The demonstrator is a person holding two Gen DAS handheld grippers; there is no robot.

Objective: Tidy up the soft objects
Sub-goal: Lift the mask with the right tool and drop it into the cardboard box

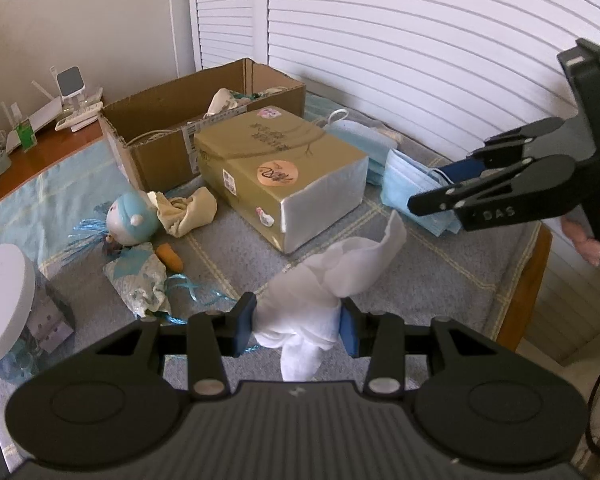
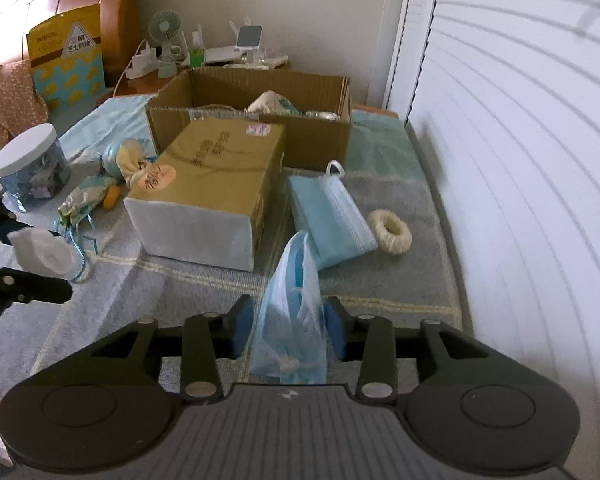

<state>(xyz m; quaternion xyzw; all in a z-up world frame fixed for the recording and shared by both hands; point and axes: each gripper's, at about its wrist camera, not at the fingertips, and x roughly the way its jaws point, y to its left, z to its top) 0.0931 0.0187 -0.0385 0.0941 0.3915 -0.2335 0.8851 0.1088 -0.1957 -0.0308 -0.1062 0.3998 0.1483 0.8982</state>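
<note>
Left wrist view: the left tool (image 1: 296, 320) clamps a white cloth (image 1: 332, 280) above the bench (image 1: 440, 280), near the gold box (image 1: 276, 168).

Right wrist view: the right tool (image 2: 288, 326) pinches a bagged blue mask (image 2: 290, 320), with the mask stack (image 2: 332, 216) beyond.

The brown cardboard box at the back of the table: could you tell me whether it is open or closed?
Open. The cardboard box has no lid or flaps over its top, and a pale fabric item shows inside it.
</note>
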